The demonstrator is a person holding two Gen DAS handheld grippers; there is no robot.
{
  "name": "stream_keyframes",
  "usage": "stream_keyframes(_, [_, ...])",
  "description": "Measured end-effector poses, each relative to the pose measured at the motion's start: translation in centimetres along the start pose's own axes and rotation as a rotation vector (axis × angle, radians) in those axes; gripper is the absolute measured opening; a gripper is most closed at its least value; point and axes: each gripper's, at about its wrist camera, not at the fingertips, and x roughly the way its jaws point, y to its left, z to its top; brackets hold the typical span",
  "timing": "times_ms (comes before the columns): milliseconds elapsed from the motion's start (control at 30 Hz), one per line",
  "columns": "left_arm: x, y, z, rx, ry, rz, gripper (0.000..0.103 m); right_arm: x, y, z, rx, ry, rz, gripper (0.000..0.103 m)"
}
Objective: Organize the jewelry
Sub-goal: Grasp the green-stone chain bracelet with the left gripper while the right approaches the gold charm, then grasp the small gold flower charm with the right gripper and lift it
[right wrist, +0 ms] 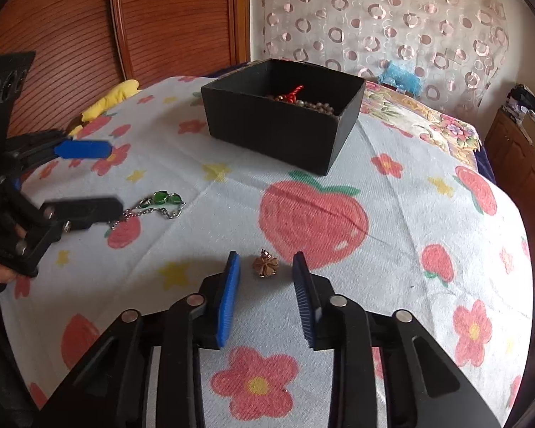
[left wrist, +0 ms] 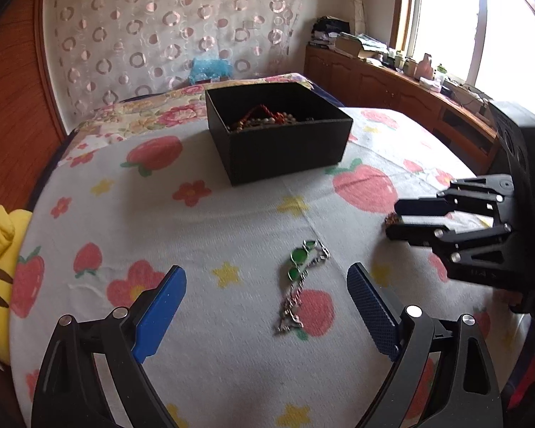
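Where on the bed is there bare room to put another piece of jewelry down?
Bare cloth between the box and the pendant, over the big strawberry print. Crowded: the chain between the left gripper's open fingers, the pendant between the right gripper's.

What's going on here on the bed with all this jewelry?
A person is sorting jewelry into a black box that already holds beads. The left tongs are open around a green-stone chain; the right tongs are open around a small brown pendant. Both pieces lie on the bedspread, not yet gripped.
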Motion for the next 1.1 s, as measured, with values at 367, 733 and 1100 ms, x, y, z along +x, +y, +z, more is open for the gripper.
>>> stream_keyframes(367, [0.4,-0.7,-0.7,-0.005,0.041,-0.084,0.039,0.0,0.3,0.1,-0.032,-0.005,-0.031,0.017])
stream_keyframes(733, [2.5,-1.5,2.0,0.010,0.073,-0.076,0.021,0.0,0.7,0.0,-0.048,-0.009,-0.052,0.017])
stream_keyframes(1100, [3.3,-1.7,2.1,0.061,0.101,-0.059,0.018,-0.2,0.1,0.1,-0.024,-0.007,-0.037,0.017])
